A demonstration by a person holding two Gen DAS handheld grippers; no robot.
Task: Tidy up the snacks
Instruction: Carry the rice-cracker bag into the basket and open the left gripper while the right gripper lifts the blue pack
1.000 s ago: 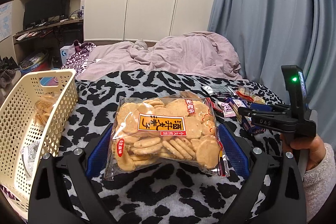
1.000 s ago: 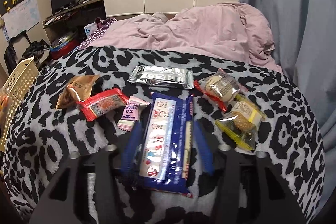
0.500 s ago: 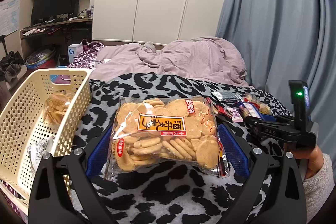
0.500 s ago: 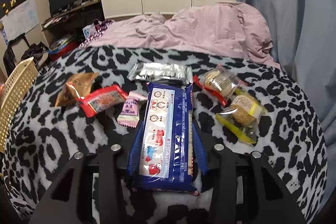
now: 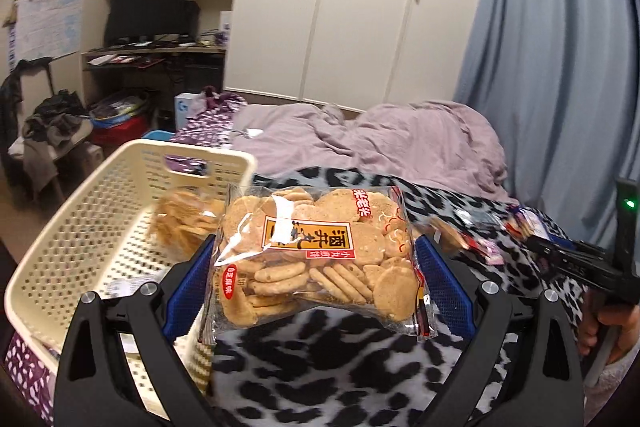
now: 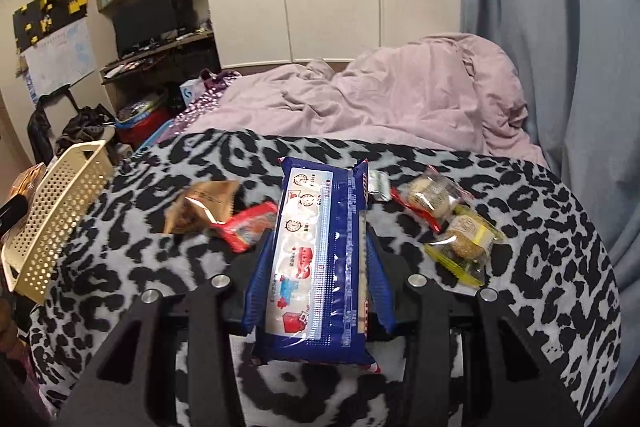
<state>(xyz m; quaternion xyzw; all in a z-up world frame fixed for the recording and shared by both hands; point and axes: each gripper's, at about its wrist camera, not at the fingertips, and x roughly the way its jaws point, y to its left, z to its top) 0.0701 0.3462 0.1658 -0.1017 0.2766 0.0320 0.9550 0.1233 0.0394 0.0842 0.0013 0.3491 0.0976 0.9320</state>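
Left tongs (image 5: 316, 267): pinching rice-cracker bag (image 5: 316, 247) aloft by its sides, beside basket (image 5: 80, 227) rim (likely for dropping in). Right tongs (image 6: 320, 267): pinching blue biscuit pack (image 6: 320, 259) above bed; small snacks (image 6: 452, 223) beyond, unsorted.

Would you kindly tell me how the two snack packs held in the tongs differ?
The cracker bag is clear, wide and flat, showing round and stick crackers; the biscuit pack is blue, opaque, long and narrow. The left tongs spread wide; the right tongs stand narrow. Both packs are gripped.

Cracker bag (image 5: 316, 251): possibly "米老头".
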